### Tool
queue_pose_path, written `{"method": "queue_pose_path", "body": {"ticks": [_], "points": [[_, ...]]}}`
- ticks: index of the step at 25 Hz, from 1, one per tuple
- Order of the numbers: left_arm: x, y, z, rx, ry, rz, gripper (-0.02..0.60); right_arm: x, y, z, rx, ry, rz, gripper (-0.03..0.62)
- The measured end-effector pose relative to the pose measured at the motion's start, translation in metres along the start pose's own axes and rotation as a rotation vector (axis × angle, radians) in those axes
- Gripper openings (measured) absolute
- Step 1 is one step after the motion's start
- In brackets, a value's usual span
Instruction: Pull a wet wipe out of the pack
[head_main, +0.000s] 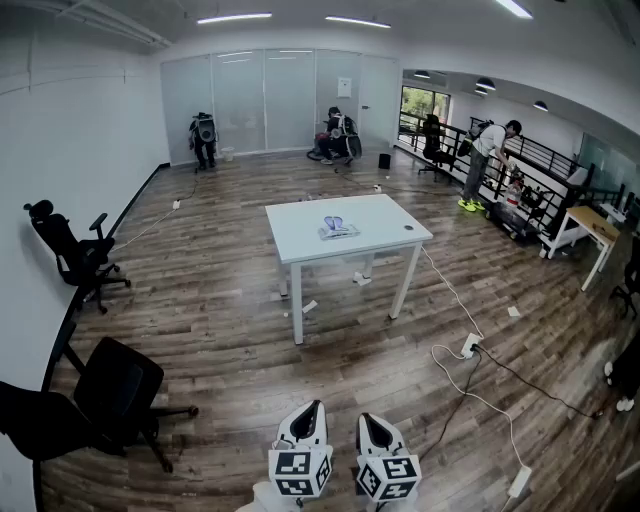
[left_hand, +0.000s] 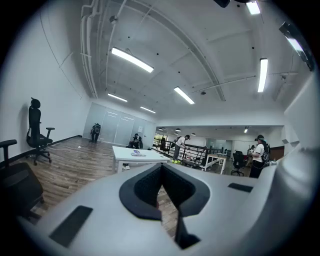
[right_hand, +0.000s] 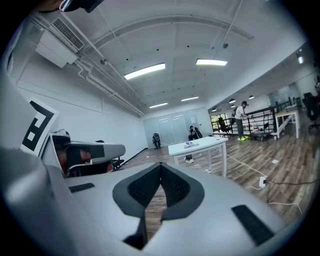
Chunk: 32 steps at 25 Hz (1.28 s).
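Both left tool (head_main: 312, 408) and right tool (head_main: 367, 418) pressed together, empty — pack (head_main: 338, 229) well apart; wipe probably limp, damp — pinch any protruding fold.

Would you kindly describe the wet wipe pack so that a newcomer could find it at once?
Look to the white table standing alone in the middle of the wooden floor. The wet wipe pack lies flat near the centre of its top: a pale packet with bluish print, unlike the tiny dark spot towards the right edge.
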<state>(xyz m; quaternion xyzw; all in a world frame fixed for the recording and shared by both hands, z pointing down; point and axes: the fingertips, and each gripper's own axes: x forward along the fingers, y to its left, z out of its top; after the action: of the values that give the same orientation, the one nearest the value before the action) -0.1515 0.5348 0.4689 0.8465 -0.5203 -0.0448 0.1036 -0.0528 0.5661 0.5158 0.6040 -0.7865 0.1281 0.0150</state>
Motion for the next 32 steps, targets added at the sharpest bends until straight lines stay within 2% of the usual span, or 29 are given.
{"method": "queue_pose_path", "body": {"ticks": [17,32], "points": [[0.028,-0.001,-0.014,-0.003,0.029,-0.018,0.009,0.023,-0.033,-0.003,0.031,0.022,-0.044,0.009],[0.102,0.014,-0.011,0.023,0.030,0.019,0.009,0.095,-0.070,0.024,0.031,-0.002,-0.012,0.009]]}}
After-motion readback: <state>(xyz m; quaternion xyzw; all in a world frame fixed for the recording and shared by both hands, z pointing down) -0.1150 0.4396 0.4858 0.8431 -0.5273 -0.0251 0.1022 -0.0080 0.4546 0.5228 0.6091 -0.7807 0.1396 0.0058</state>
